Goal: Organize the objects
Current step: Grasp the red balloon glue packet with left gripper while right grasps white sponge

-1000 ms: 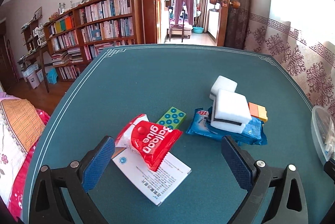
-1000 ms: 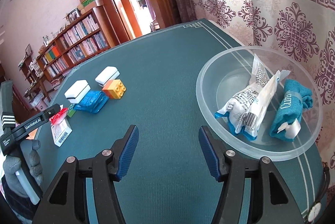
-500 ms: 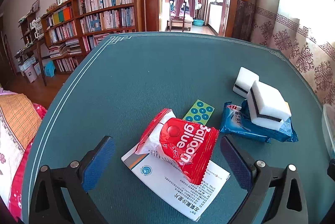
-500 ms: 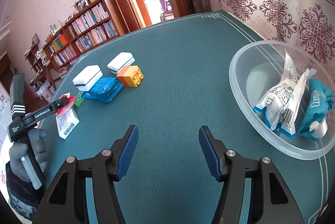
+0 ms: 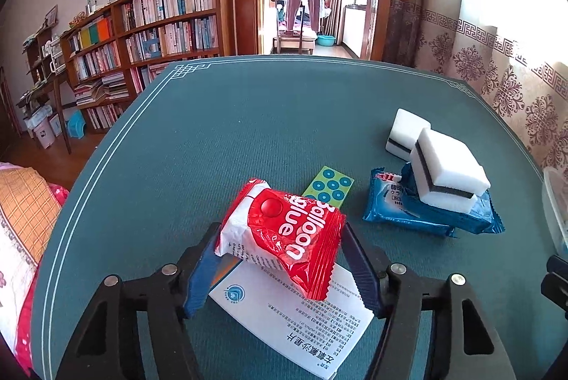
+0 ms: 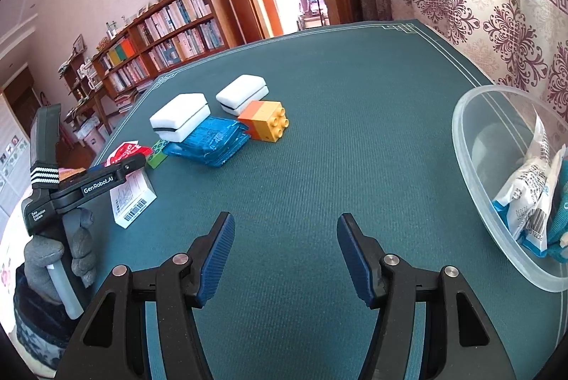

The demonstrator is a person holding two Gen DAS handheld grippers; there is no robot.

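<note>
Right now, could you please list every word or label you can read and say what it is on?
"Balloon glue": red packet between the left gripper's pads.
"GenRobot.AI": left gripper's side, right wrist view.
White box, blue packets, bowl's packets: print too small.

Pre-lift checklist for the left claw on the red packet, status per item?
1. Left claw has just been closing; pads against red packet on both sides: ok.
2. Grip firm: cannot tell.
3. Packet clear of white box beneath: not ok, it rests on it.
4. Right claw open, nothing in it: ok.
5. Bowl has room: ok.
6. Table between packet and bowl clear: ok.
</note>
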